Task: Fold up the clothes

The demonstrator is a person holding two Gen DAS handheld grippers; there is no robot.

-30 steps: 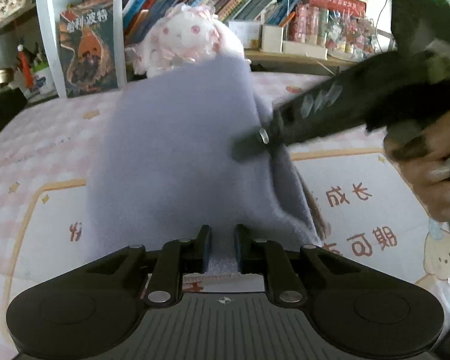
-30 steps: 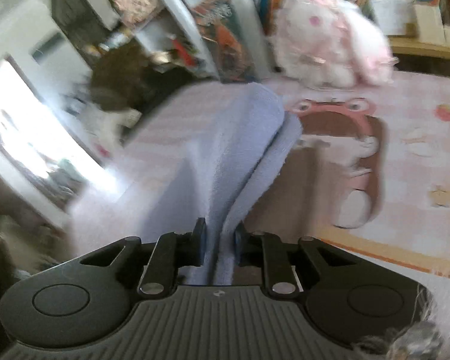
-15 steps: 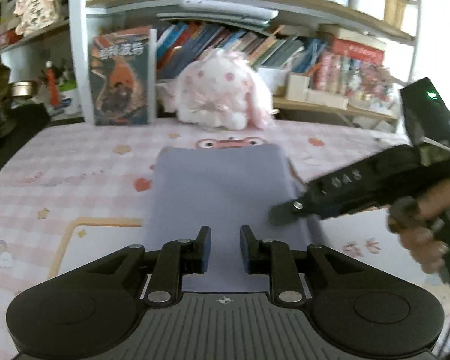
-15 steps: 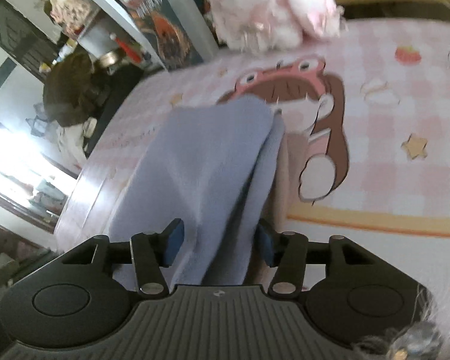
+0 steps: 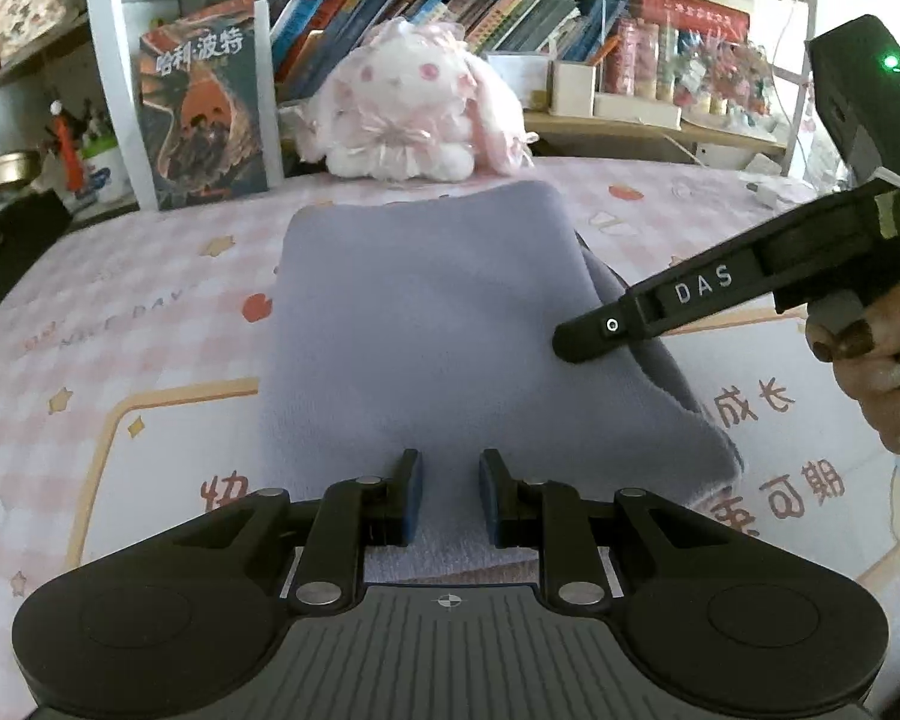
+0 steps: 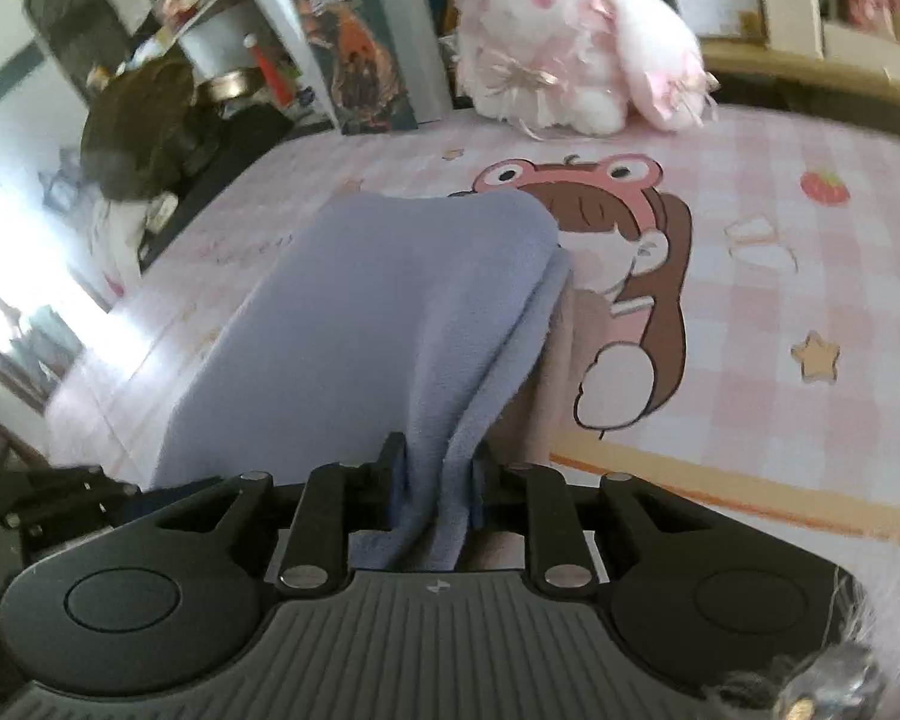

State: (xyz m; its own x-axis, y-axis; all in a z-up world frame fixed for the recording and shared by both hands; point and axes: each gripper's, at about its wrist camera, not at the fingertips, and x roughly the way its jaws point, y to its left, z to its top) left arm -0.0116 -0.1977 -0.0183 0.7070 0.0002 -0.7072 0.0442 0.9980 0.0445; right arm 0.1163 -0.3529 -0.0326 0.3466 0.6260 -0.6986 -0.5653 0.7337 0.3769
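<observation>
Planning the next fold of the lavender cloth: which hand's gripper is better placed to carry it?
Right. The right gripper has the cloth's edge running between its jaws, lifted off the bed. The left gripper is open, gripping nothing.

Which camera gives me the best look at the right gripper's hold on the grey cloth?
The right wrist view: the cloth edge runs straight between the right gripper fingers, apparently pinched. The left wrist view shows that gripper only from the side, its tip over the cloth's right edge, contact hidden.
</observation>
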